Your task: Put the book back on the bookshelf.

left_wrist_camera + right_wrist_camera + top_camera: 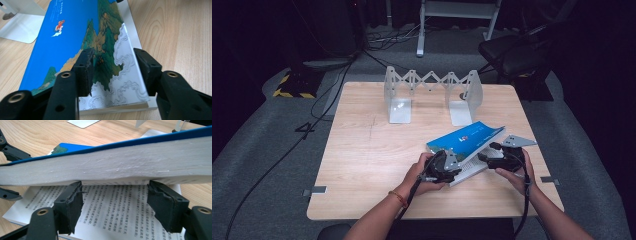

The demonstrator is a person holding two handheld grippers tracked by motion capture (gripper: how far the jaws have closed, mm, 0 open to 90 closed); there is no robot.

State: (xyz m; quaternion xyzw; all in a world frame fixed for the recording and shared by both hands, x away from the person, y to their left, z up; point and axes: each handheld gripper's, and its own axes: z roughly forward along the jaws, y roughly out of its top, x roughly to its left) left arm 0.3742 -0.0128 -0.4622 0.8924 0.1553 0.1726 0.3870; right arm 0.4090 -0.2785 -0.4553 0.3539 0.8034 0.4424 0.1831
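I see the book point(467, 141) on the bench point(362, 165), near the front right corner; it's half open, blue cover point(62, 32) and most pages lifted, some printed pages point(112, 205) flat on the bench below. My left claw point(447, 167) sits at the book's near corner; in the left claw view its jaws stand on both sides of the lifted cover's lower edge, pads v. close to it, but I can't tell if they press. My right claw point(507, 152) is at the book's right side; in the right claw view its jaws are wide, tips just under the thick page block point(107, 167), holding nothing. The metal book rack point(432, 95) stands at the back edge, well apart from the book.
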